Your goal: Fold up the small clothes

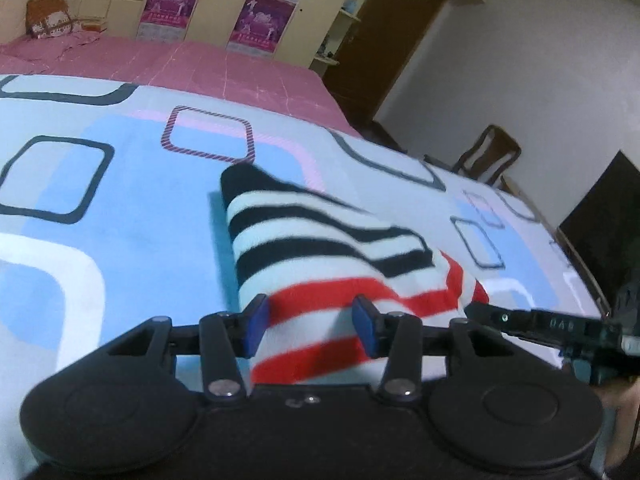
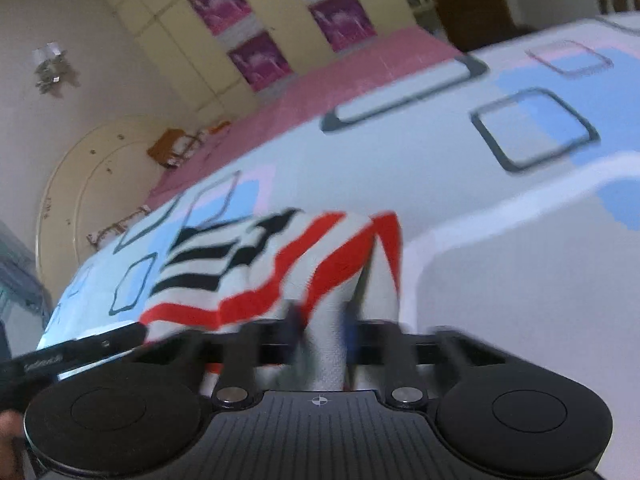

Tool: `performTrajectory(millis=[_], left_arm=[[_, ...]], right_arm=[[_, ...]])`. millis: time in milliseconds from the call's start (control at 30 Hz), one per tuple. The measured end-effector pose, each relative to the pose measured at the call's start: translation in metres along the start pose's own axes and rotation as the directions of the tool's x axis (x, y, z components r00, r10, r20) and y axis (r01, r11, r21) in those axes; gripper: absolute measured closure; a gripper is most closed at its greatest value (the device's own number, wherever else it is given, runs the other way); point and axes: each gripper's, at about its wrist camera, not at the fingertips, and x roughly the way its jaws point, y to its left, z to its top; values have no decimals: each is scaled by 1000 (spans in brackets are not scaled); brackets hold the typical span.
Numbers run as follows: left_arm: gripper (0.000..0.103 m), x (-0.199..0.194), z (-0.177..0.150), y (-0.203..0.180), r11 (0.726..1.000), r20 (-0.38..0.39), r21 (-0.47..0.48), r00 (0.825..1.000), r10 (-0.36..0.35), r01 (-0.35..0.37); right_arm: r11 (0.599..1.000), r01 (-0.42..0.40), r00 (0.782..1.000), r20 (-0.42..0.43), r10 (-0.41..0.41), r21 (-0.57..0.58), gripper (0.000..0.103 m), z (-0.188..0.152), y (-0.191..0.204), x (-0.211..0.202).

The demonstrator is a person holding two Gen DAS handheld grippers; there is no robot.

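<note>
A small garment (image 1: 320, 240) striped in black, white and red lies on the patterned bedspread (image 1: 132, 208). My left gripper (image 1: 310, 320) stands over its near red-striped end. Its blue pads (image 1: 256, 320) are apart, and the cloth runs smooth between them and past the right one, so the left gripper is open. In the right wrist view, which is blurred by motion, my right gripper (image 2: 322, 332) is shut on a bunched white and red fold of the garment (image 2: 248, 276). Each gripper's finger shows at the edge of the other's view: the right gripper (image 1: 520, 320) and the left gripper (image 2: 80, 348).
A pink sheet (image 1: 224, 68) covers the far part of the bed, with a brown pillow (image 1: 48, 20) at its head. Cupboards with purple posters (image 1: 260, 20) stand behind. A wooden chair (image 1: 488, 156) and a dark screen (image 1: 600, 216) stand to the right of the bed.
</note>
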Motion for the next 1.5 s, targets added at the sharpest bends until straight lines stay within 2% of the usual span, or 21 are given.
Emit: performTrajectory(millis=[100,200,333,467,533,633,733,833,867,900,933,1000,1067,1200,1300,1367,1433,1500], left_arm=[[59,9,5,-13,997,17,83,1000,5,-6],[59,30,5,-20,989,-4,149,1000,18,-17],[58,43,4,-29,972,-24,232,999,47,-40],[58,36,6,-29,966,-33,254,998,58,-48],[59,20,7,-32,967,-10,249,998,58,-54],[59,-8,4,-37,969,44,245,999,11,-22],[59,-12,-4,-50,962,19,273,1000,-11,5],[58,4,-18,-62,945,-44,328,998,33,-17],[57,8,-22,-62,942,-54,333,997,45,-25],[57,11,-23,-63,942,-56,335,997,53,-31],[57,12,-22,-64,941,-58,336,997,56,-34],[58,9,-19,-64,940,-62,339,996,58,-34],[59,-5,-18,-64,941,-53,338,998,39,-19],[66,-47,-31,-55,945,-23,328,1000,-2,10],[67,-76,-48,-44,958,-26,285,999,-30,36],[67,-85,-60,-45,957,-48,288,999,-23,36],[67,-81,-71,-48,951,-82,311,996,26,1],[67,-76,-75,-48,957,-91,291,995,32,-4]], right_arm=[[997,29,997,73,-23,-77,94,-5,5,-13],[985,91,995,48,-84,-144,94,-18,5,-7],[980,144,989,36,-140,-139,93,-26,-3,4],[977,155,988,19,-154,-148,93,-25,1,3],[982,144,990,14,-143,-123,93,-19,1,-6],[981,149,987,74,-140,-127,93,-9,10,-27],[974,123,992,53,-115,-189,93,-4,26,-22],[954,96,995,5,-99,-286,93,-7,45,-1],[942,113,991,-35,-131,-316,93,-11,47,9],[929,139,984,-59,-169,-342,88,-14,47,18],[926,154,980,-63,-186,-345,84,-13,48,21],[927,164,976,-84,-203,-338,84,-5,51,21],[931,159,980,-61,-189,-329,84,-4,52,10],[921,96,992,-39,-120,-377,84,-22,55,-34],[906,56,995,-48,-84,-419,84,-39,66,-62],[894,50,994,-61,-86,-446,84,-53,71,-72],[879,46,992,-85,-98,-475,84,-64,71,-74],[866,57,986,-106,-126,-497,84,-73,68,-68]])
